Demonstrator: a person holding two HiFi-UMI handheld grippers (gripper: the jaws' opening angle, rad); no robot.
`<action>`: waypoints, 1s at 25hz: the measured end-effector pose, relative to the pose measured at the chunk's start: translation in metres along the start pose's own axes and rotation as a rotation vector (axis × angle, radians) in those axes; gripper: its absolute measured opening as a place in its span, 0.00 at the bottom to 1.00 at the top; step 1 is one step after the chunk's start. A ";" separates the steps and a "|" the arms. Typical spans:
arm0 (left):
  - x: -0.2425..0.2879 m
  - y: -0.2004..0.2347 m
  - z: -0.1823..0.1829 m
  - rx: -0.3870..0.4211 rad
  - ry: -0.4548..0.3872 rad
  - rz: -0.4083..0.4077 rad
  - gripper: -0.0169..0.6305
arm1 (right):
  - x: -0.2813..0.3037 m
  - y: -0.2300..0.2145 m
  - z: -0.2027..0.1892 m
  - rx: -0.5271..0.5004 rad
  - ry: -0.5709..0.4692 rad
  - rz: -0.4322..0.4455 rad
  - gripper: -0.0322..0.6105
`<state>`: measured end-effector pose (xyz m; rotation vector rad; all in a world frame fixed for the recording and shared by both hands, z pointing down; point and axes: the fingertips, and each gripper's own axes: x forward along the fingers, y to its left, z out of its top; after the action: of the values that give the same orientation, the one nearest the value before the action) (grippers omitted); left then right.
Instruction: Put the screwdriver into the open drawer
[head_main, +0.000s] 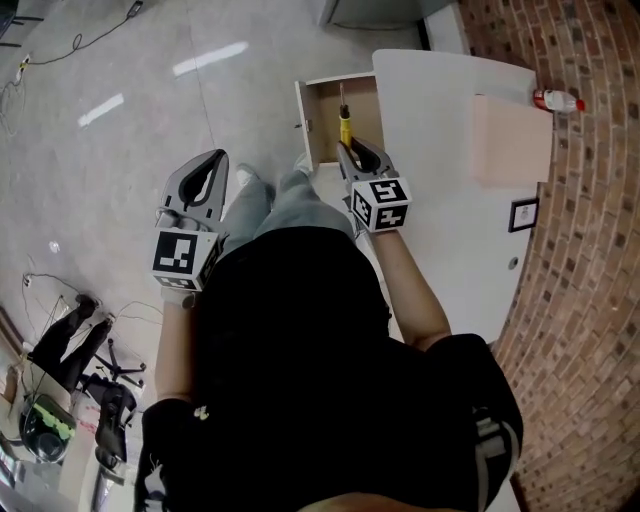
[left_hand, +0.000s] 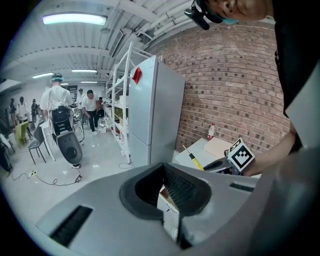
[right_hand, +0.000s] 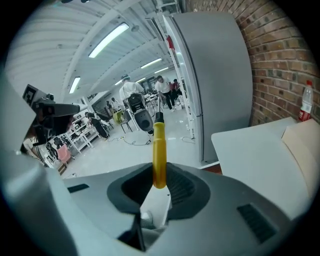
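The screwdriver (head_main: 344, 125) has a yellow handle and a thin metal shaft. My right gripper (head_main: 347, 150) is shut on its handle and holds it over the open drawer (head_main: 362, 95) at the white cabinet's left side. In the right gripper view the yellow handle (right_hand: 159, 152) stands up from between the jaws of my right gripper (right_hand: 159, 184). My left gripper (head_main: 214, 160) hangs off to the left over the floor, jaws together and empty. From the left gripper (left_hand: 167, 195) view, the screwdriver (left_hand: 193, 159) and the right gripper's marker cube (left_hand: 241, 155) show ahead.
The white cabinet top (head_main: 450, 230) carries a beige board (head_main: 511, 140) and a red-capped bottle (head_main: 557, 100) by the brick wall (head_main: 590, 300). A tall grey cabinet (left_hand: 155, 110) stands beyond. People, chairs and cables are farther off on the shiny floor (head_main: 120, 110).
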<state>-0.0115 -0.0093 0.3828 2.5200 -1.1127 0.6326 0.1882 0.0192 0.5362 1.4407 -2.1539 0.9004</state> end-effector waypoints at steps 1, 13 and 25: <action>0.000 0.003 -0.002 -0.003 0.007 0.007 0.03 | 0.006 -0.003 -0.006 0.007 0.023 0.000 0.19; 0.000 0.040 -0.028 -0.028 0.081 0.056 0.03 | 0.088 -0.032 -0.094 0.089 0.273 -0.020 0.19; 0.008 0.065 -0.071 -0.070 0.165 0.063 0.03 | 0.157 -0.065 -0.175 0.097 0.493 -0.071 0.19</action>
<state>-0.0748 -0.0243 0.4543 2.3350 -1.1371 0.7878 0.1821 0.0195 0.7803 1.1727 -1.7051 1.2001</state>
